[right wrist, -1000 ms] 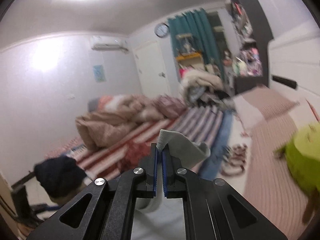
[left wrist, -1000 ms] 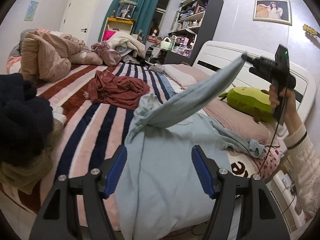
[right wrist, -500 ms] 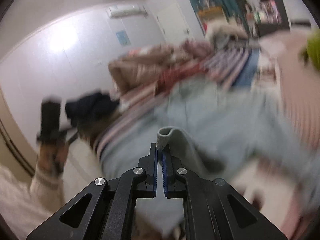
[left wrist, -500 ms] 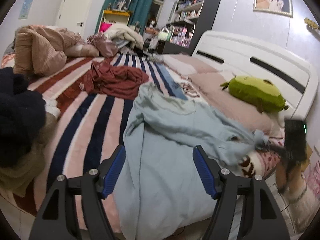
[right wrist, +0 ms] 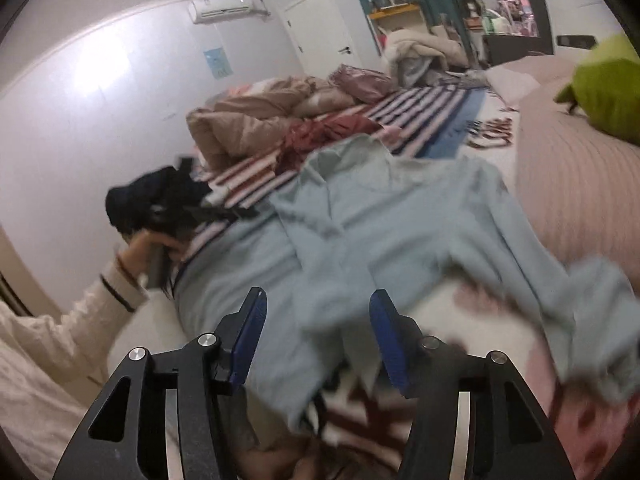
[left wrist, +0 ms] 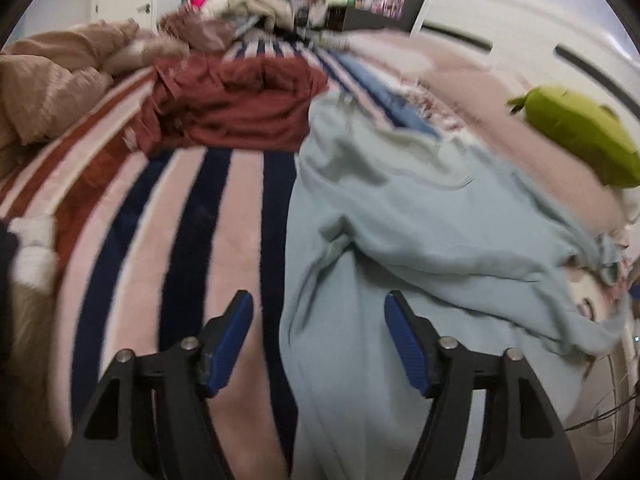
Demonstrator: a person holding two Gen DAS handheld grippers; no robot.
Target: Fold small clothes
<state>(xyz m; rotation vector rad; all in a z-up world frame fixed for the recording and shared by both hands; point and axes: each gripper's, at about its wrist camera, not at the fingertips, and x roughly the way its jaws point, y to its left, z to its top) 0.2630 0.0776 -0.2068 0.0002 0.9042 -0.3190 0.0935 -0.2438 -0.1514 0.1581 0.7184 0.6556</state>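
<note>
The pale blue cotton garment [right wrist: 400,216], clamped a second ago, has been released at lower centre by the opening right gripper [right wrist: 316,336], leaving its sleeve laid over; the empty left gripper [left wrist: 316,340] is closing.

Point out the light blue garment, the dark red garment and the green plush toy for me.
light blue garment [left wrist: 420,216]: left wrist view, its wrinkled middle.
dark red garment [left wrist: 240,108]: left wrist view, centre of the heap.
green plush toy [left wrist: 580,136]: left wrist view, its body.
</note>
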